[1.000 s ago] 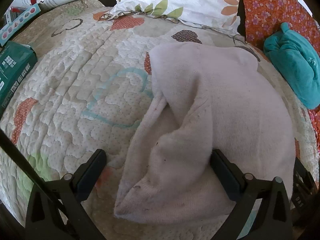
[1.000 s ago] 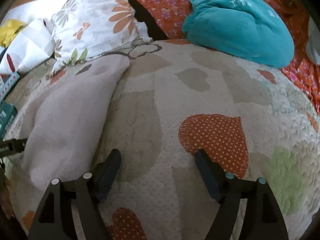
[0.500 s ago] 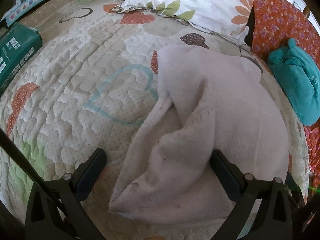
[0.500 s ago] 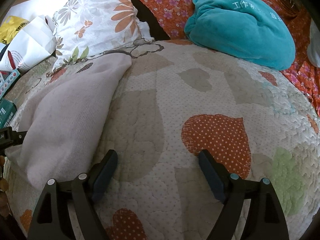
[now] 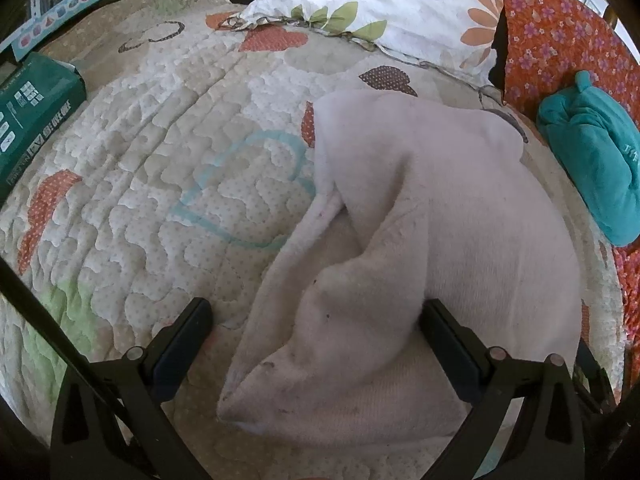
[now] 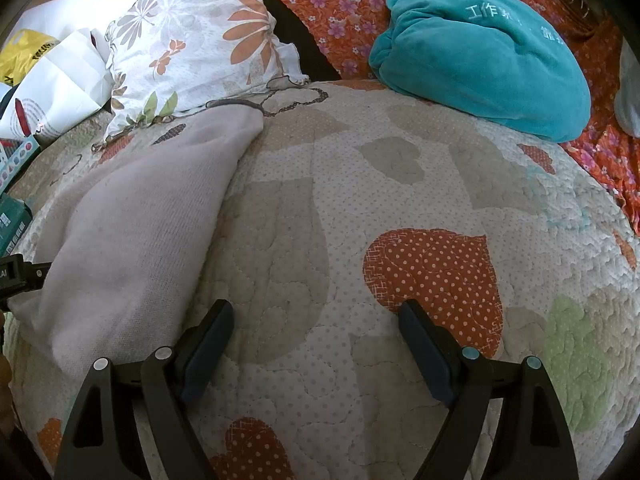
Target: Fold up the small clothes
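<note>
Taking the pale pink garment (image 5: pixel 420 248) as the landmark: nearest of all, the left gripper (image 5: pixel 316 340) hangs over its near end with the two fingers (image 5: pixel 184 336) spread wide, one on the bare quilt (image 5: pixel 160 200) to the garment's left and the other just at its right flank, so a raised fold of cloth lies between them without either pad pressing on it. That straddle looks like a line-up for pinching the near corner rather than a grip. The garment itself lies on the quilt, already doubled lengthwise with a loose flap showing along its left edge, which suggests the fold is partly made and needs one more turn. To the garment's right, over open quilt, the right gripper (image 6: pixel 316 340) also stands with its fingers spread and nothing between them; it seems parked clear of the cloth so the left hand can work, or ready to come across to the garment's right edge (image 6: pixel 132 240). Beyond the garment's far end rests the flowered pillow (image 5: pixel 380 4), close to it. To its far right a teal bundle (image 6: pixel 484 56) sits well apart on the orange floral cover (image 6: pixel 340 4), perhaps set aside there. Far left lies a green box (image 5: pixel 32 120).
</note>
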Tool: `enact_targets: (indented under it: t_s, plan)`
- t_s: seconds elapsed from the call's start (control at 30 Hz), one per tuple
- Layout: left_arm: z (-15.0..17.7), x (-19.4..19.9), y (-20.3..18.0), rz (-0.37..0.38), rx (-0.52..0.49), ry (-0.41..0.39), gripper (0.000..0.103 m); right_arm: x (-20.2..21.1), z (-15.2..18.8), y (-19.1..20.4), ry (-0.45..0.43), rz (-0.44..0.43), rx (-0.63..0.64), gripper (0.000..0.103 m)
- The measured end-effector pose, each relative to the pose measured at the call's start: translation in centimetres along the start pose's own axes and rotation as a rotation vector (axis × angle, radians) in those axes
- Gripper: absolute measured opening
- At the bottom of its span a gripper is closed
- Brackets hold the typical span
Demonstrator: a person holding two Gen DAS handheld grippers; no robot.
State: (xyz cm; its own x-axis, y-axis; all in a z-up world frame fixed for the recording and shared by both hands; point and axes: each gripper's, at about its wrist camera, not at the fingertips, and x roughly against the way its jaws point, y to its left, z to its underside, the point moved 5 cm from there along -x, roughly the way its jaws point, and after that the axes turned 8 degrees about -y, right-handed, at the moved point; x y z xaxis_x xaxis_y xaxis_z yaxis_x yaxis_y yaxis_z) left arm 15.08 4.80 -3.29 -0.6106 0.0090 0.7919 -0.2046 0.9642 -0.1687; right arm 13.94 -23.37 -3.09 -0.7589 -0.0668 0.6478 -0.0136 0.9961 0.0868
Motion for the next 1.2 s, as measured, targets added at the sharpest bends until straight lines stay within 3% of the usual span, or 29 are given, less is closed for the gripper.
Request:
enact_targets:
  t_s: [0.1, 0.17, 0.27, 0.33, 0.4, 0.5, 0.6, 0.73, 0.8, 0.87, 1.03, 1.13, 1.2]
  plan:
    - [0.0, 0.1, 0.0, -0.005, 0.002, 0.004, 0.103, 0.3, -0.1, -0.2, -0.002, -0.001, -0.014, 0.087]
    - [0.0, 0.2, 0.1, -0.003, -0.003, 0.009, 0.103, 1.8, -0.9, -1.1, -0.049, 0.064, -0.06, 0.087]
    - [0.1, 0.2, 0.0, -0.001, -0.01, 0.019, 0.103, 4.0, -3.3, -0.5, -0.126, 0.038, -0.086, 0.073]
    - [0.1, 0.3, 0.0, 0.001, -0.007, 0.026, 0.103, 4.8, -5.6, 1.6, -0.156, -0.045, -0.045, 0.066]
    - [0.1, 0.5, 0.1, 0.004, -0.004, 0.033, 0.103, 4.4, -7.4, 4.6, -0.135, -0.202, -0.027, 0.051]
    - [-0.1, 1.1, 0.5, 0.013, 0.007, 0.035, 0.103, 1.0, -8.0, 7.9, 0.001, -0.426, -0.104, 0.038]
    - [-0.9, 2.0, 1.0, 0.005, 0.019, -0.007, 0.103, -2.2, -5.4, 9.4, 0.166, -0.587, -0.186, 0.033]
    - [-2.2, 3.4, 1.8, -0.004, 0.034, -0.067, 0.103, -2.3, -0.9, 8.2, 0.294, -0.725, -0.313, 0.023]
    - [-2.6, 3.9, 2.2, 0.007, 0.048, -0.073, 0.103, -1.5, 1.3, 7.5, 0.338, -0.712, -0.292, 0.014]
    - [-2.9, 4.2, 2.3, 0.006, 0.05, -0.083, 0.103, 0.4, 1.7, 6.8, 0.35, -0.695, -0.269, 0.017]
    - [-3.1, 4.6, 2.1, -0.007, 0.032, -0.101, 0.103, 3.9, -4.4, 5.3, 0.207, -0.723, -0.278, 0.027]
    - [-3.0, 4.6, 2.0, 0.002, 0.035, -0.09, 0.103, 2.4, -8.2, 6.1, 0.139, -0.685, -0.263, 0.032]
    - [-3.0, 4.6, 1.8, 0.005, 0.026, -0.091, 0.103, 0.0, -9.4, 7.3, 0.148, -0.667, -0.26, 0.032]
